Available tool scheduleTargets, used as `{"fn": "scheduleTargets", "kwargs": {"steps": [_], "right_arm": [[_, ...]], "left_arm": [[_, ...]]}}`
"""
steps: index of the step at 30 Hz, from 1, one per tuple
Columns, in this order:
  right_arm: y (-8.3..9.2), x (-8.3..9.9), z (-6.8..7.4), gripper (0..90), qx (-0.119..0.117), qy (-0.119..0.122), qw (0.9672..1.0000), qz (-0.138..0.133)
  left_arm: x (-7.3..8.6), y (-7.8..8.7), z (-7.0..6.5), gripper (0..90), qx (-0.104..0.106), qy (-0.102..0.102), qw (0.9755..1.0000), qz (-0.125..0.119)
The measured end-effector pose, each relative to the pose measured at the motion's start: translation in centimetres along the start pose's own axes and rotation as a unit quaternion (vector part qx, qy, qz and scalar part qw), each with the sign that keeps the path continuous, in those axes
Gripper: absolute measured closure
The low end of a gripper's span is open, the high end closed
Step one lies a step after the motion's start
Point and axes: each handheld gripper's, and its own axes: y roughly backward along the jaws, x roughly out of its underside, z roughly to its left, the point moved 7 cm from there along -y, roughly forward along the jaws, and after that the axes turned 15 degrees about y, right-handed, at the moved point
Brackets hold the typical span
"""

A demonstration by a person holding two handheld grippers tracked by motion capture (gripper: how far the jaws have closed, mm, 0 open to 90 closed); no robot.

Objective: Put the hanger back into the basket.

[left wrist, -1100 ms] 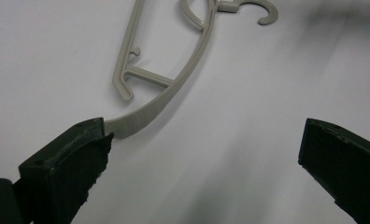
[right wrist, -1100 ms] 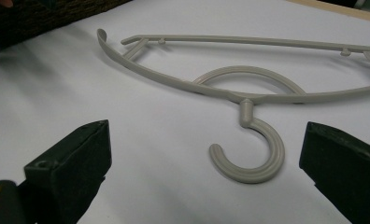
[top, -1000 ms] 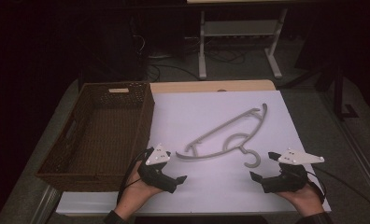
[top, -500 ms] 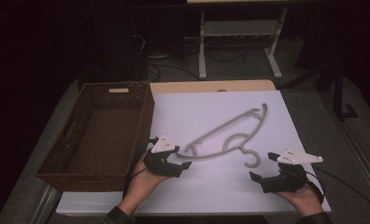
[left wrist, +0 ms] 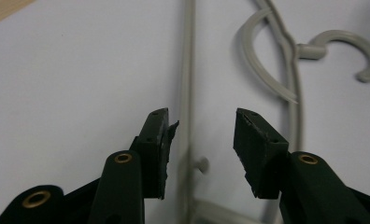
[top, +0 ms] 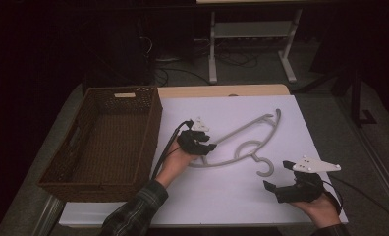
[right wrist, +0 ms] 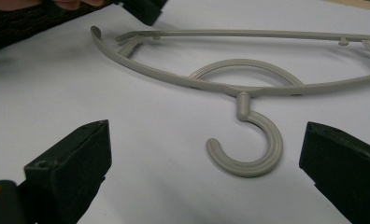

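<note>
Plaid sleeve (top: 133, 212), black brass-screwed fingers (left wrist: 260, 149)

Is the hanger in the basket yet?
No, the hanger lies flat on the white table, beside the basket.

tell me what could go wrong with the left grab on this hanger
1. The left gripper has been closing its jaws astride the thin straight bar of the hanger, but the bar sits hard against one jaw with a gap to the other, so it may twist or slip out.
2. The grip is near one end, so the hook may sag and drag on the white sheet.
3. The basket stands close; a swing could knock it.
</note>
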Motion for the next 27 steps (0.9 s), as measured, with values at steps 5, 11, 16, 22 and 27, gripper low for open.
{"fn": "scheduleTargets", "kwargs": {"steps": [5,11,16,22,27], "right_arm": [[0.1,0.1,-0.1,1.7,0.0,-0.004,1.0,-0.001],[0.2,0.2,-0.4,1.7,0.003,-0.008,1.0,-0.003],[0.3,0.2,-0.4,1.7,0.003,-0.009,1.0,-0.003],[0.4,0.2,-0.5,2.2,0.005,-0.01,0.9999,-0.005],[0.4,0.1,-0.5,2.4,0.007,-0.009,0.9999,-0.007]], "left_arm": [[-1.1,-2.2,0.7,58.9,0.013,0.009,0.9998,0.012],[-2.0,-4.8,0.3,60.1,0.017,-0.01,0.9992,0.034],[-2.3,-5.8,0.3,64.4,0.014,-0.013,0.9988,0.044],[-1.8,-6.3,0.6,73.8,0.015,-0.01,0.9977,0.065],[-1.7,-6.2,0.5,79.7,0.018,0.002,0.9971,0.074]]}}
